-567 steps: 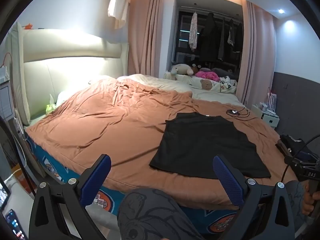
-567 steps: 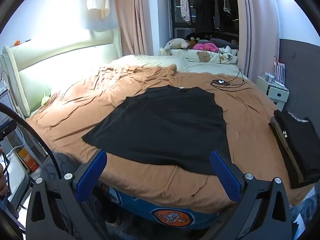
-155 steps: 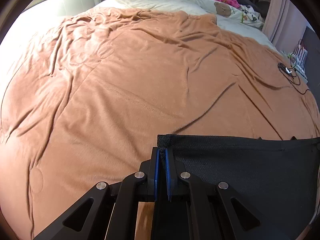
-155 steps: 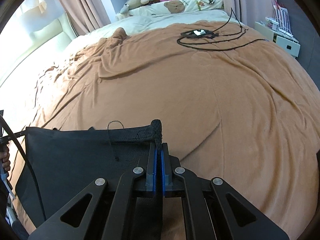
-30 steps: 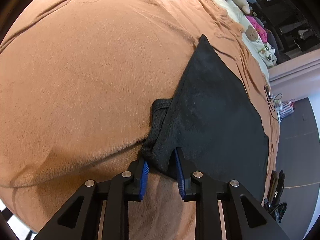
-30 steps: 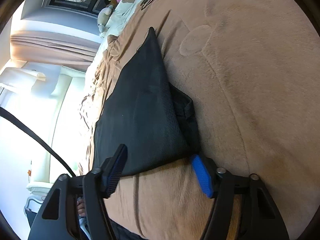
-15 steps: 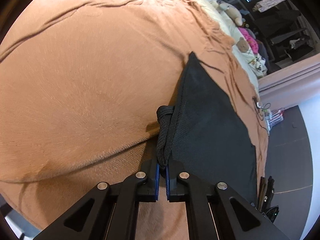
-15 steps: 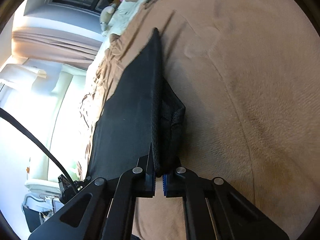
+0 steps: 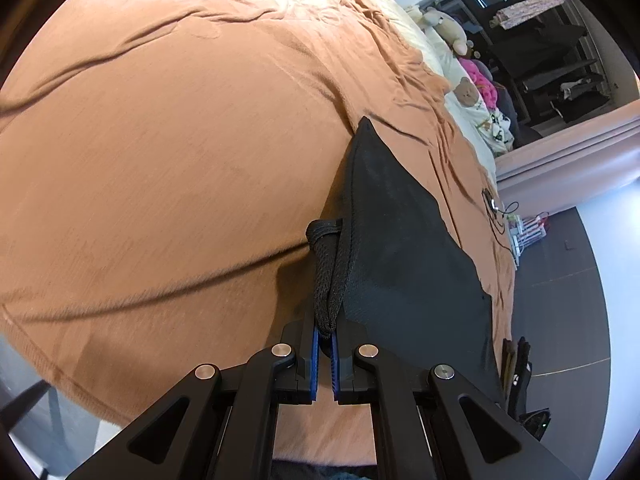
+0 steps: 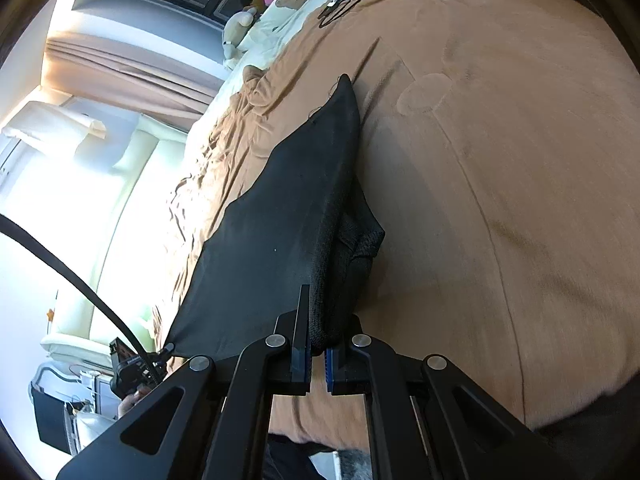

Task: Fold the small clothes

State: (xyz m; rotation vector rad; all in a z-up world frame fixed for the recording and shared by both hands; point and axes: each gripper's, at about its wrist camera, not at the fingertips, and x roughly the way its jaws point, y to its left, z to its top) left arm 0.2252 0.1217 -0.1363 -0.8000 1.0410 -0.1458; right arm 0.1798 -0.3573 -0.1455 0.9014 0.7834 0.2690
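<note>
Both grippers point(image 9: 325, 334) point(image 10: 317, 354) newly clamped on shirt point(image 9: 400, 248)

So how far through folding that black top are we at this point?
Partway. The black top already lies doubled over on the brown blanket, so at least one fold is in. In hand: the left claw and right claw are each shut on a layered near corner, lifting that edge. Left: carry it over, lay it flat, then put it with the folded dark clothes at the bed's edge.
</note>
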